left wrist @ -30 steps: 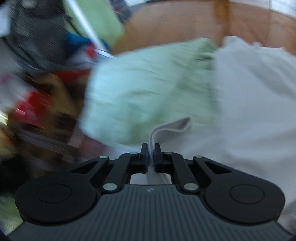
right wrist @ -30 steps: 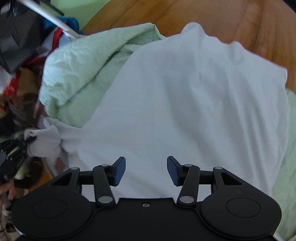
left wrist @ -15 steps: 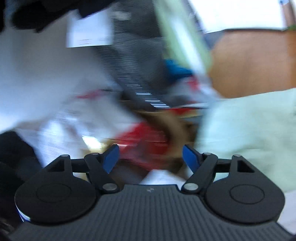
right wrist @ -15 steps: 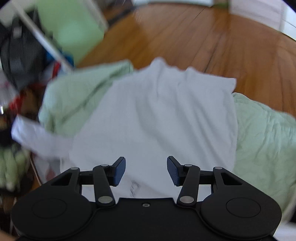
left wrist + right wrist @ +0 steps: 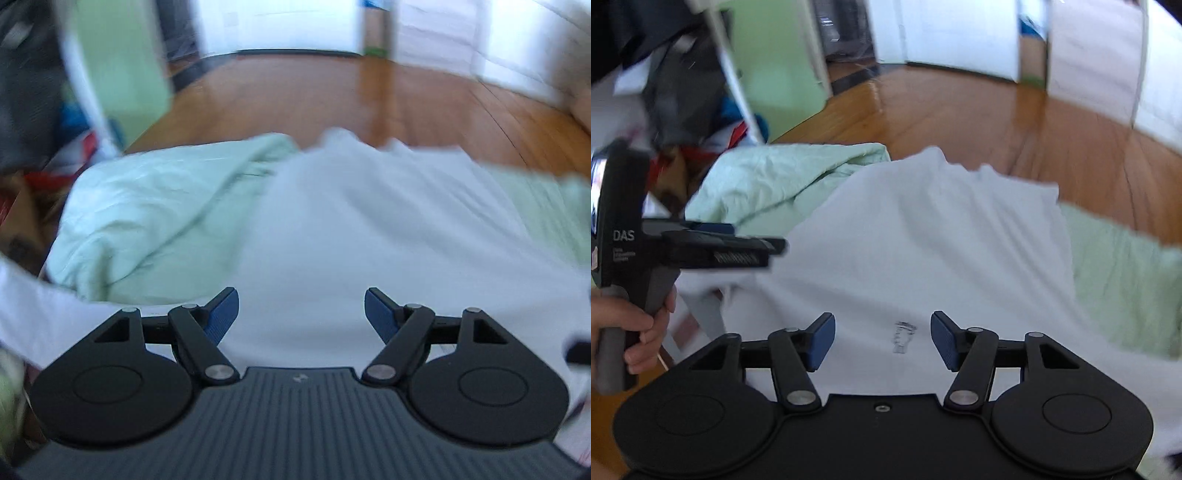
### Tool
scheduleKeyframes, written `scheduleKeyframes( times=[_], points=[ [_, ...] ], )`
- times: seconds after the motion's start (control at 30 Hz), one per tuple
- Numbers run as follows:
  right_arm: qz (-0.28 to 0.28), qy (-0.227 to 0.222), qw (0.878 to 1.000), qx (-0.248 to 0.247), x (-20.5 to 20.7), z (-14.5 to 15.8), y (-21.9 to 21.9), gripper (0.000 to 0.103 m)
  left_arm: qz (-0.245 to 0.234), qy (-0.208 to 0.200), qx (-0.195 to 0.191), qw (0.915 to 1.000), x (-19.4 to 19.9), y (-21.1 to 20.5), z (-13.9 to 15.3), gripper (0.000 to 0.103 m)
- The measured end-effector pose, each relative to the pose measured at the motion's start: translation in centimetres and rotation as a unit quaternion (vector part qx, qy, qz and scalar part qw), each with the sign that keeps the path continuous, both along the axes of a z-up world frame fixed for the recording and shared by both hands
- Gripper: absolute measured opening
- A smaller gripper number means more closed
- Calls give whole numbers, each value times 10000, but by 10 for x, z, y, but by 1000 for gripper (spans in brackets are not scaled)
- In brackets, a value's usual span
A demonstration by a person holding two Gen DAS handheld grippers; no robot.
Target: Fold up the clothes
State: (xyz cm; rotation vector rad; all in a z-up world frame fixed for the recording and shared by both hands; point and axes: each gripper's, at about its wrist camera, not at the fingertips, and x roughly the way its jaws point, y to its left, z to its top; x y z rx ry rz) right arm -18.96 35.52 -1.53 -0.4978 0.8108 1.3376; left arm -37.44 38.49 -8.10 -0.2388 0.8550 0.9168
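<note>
White garment smeared by blur; clutter unreadable

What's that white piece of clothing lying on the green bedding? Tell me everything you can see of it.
The white garment looks like a soft cotton T-shirt, spread out mostly flat over the pale green bedding, with gentle wrinkles. A small dark printed mark sits near its close edge. Its far edge is bumpy and reaches toward the wooden floor. One part trails off to the left, below the left gripper. Neither gripper's fingers pinch it; the right gripper hovers above it, opening, with nothing between its fingers.
</note>
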Motion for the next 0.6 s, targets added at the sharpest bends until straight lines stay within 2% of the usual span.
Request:
scheduleKeyframes(
  times=[0.1, 0.13, 0.17, 0.2, 0.23, 0.27, 0.3, 0.37, 0.43, 0.53, 0.6],
  points=[
    [270, -295, 9979, -504, 1, -22, -5, 62, -393, 944, 480, 9936, 19, -37, -10, 75],
    [306, -404, 9966, -648, 0, -28, -10, 62, -480, 1098, 522, 9914, 23, -47, -9, 75],
    [387, -426, 9954, -767, 0, -31, -22, 62, -562, 1033, 423, 9922, 22, -55, -4, 75],
    [702, -343, 9946, -679, 3, -30, -36, 61, -621, 1020, 335, 9923, 22, -63, 1, 75],
    [777, -469, 9949, -431, 8, -28, -48, 62, -632, 1091, 308, 9915, 23, -71, 6, 75],
    [834, -593, 9946, -197, 13, -25, -60, 65, -622, 1183, 344, 9904, 25, -82, 10, 75],
    [656, -664, 9955, -168, 18, -25, -59, 66, -611, 1274, 379, 9892, 26, -93, 14, 75],
    [534, 43, 9977, -424, 32, -31, -43, 65, -571, 1281, 526, 9887, 20, -112, 29, 75],
    [415, 732, 9942, -676, 46, -38, -28, 65, -289, 1211, 760, 9893, 0, -124, 49, 75],
    [510, 976, 9887, -1017, 42, -61, -29, 65, -335, 841, 816, 9925, -28, -132, 62, 75],
    [678, 980, 9855, -1209, 34, -76, -38, 65, -599, 959, 1068, 9878, -36, -136, 54, 75]
  ],
)
